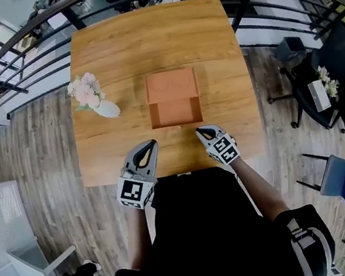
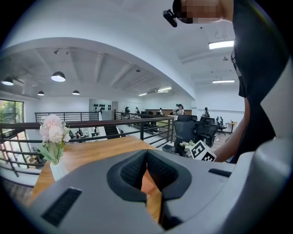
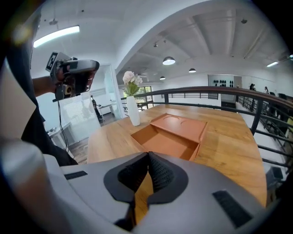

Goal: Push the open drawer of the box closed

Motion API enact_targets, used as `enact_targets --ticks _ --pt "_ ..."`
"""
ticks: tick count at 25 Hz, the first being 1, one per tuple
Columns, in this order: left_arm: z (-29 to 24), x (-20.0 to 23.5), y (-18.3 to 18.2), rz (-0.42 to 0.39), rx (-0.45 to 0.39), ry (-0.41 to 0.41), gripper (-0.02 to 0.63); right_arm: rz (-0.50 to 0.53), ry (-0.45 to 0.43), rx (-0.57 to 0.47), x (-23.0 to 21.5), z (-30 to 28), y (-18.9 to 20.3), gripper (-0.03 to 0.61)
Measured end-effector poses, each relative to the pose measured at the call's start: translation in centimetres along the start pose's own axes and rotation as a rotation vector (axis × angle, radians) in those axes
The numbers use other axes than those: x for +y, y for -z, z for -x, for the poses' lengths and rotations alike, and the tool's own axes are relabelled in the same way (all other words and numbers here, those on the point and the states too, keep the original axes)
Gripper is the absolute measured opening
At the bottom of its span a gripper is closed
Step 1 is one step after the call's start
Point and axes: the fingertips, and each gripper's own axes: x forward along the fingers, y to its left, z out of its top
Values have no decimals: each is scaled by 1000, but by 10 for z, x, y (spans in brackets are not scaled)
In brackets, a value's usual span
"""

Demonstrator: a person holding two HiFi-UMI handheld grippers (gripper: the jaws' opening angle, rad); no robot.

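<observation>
An orange-brown box [image 1: 171,85] lies in the middle of the wooden table [image 1: 129,154]. Its drawer [image 1: 175,111] is pulled out toward me and shows an empty inside; in the right gripper view the box [image 3: 181,125] and drawer [image 3: 165,142] lie just ahead. My left gripper [image 1: 151,144] hovers above the near table edge, left of the drawer, jaws shut and empty. My right gripper [image 1: 200,131] sits just off the drawer's near right corner, shut, holding nothing. In the left gripper view my left gripper [image 2: 146,151] shows only a sliver of orange between its jaws.
A white vase of pink flowers [image 1: 91,96] stands on the table left of the box, also seen as a vase [image 3: 132,109] in the right gripper view. A black railing [image 1: 139,6] runs behind the table. Office chairs [image 1: 341,175] stand on the floor to the right.
</observation>
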Motion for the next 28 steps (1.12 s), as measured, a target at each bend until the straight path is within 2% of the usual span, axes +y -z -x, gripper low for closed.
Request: enact_targets --ticks 10,13,16,19,22,28 --pt "-5 45 -3 -10 25 63 21 -82 25 59 0 -45 9 15" --pt "-10 52 -4 -17 15 82 22 -90 16 91 2 -57 16 16" --pt "-11 56 -1 -27 39 102 23 -119 -5 97 7 -71 20 17" --pt "-9 61 0 -23 28 104 23 -171 -13 87 9 -86 20 17" --pt "-5 65 5 -24 61 104 22 -232 -1 73 7 -99 19 30" --pt "-2 70 9 -20 68 97 23 -310 -7 111 5 -114 33 50"
